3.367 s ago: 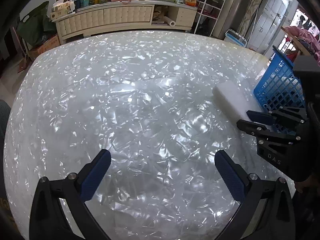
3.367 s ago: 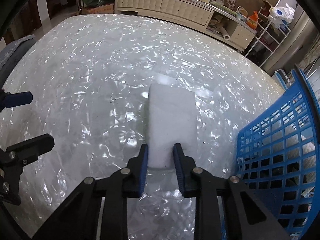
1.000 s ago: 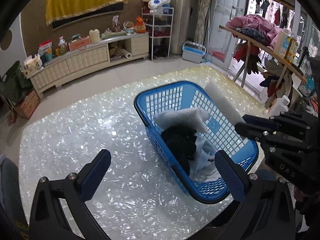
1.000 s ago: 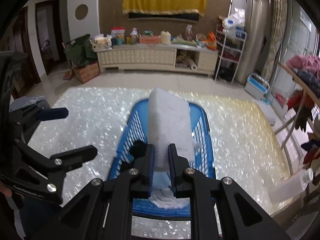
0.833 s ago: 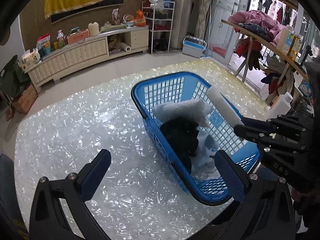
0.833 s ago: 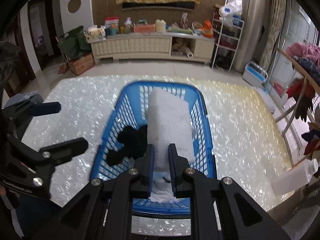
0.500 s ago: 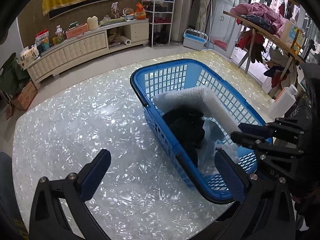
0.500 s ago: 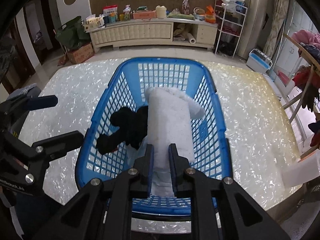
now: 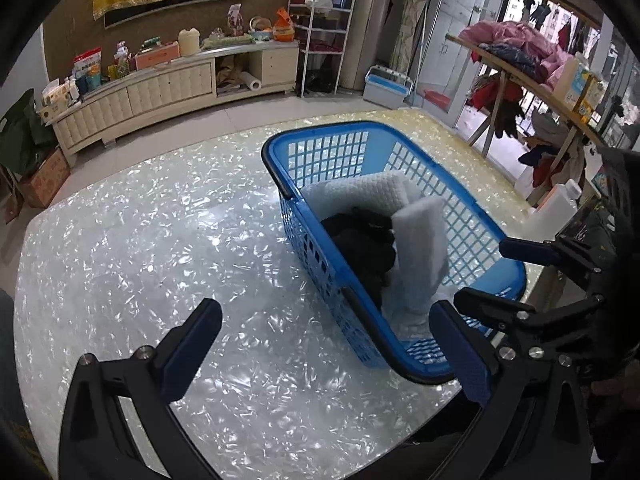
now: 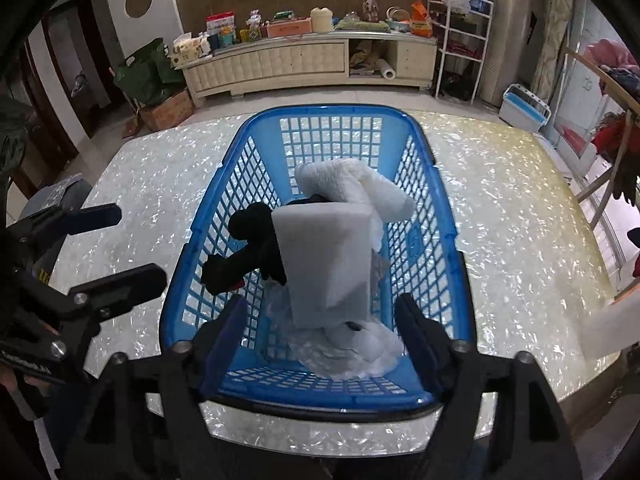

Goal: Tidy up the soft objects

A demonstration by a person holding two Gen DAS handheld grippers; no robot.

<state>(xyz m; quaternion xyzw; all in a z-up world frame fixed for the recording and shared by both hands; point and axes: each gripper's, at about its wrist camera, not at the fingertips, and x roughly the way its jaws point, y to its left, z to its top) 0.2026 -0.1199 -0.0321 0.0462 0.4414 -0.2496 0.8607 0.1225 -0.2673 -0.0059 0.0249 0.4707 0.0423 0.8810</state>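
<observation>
A blue plastic basket [image 10: 424, 152] stands on the pearly white table [image 10: 520, 240]. A white foam block [image 10: 326, 258] sits tilted inside it, free of my fingers, on a black cloth [image 10: 252, 252] and white fluffy towels [image 10: 360, 186]. My right gripper [image 10: 324, 332] is open, just above the basket's near rim. In the left wrist view the basket [image 9: 344, 132] is right of centre, the foam block [image 9: 420, 248] leans inside it, and my right gripper [image 9: 496, 276] shows open over the near end. My left gripper [image 9: 324, 352] is open and empty over the table beside the basket.
A white bottle [image 9: 556, 208] stands at the table's right edge past the basket. A long cream cabinet [image 10: 272, 64] with clutter lines the back wall. A clothes rack [image 9: 516, 56] stands to the right. The table edge [image 10: 320, 428] runs just below the basket.
My right gripper carried the foam block from the table to the basket, lowered it in, then opened; the block now rests tilted in the basket. The left gripper stayed open.
</observation>
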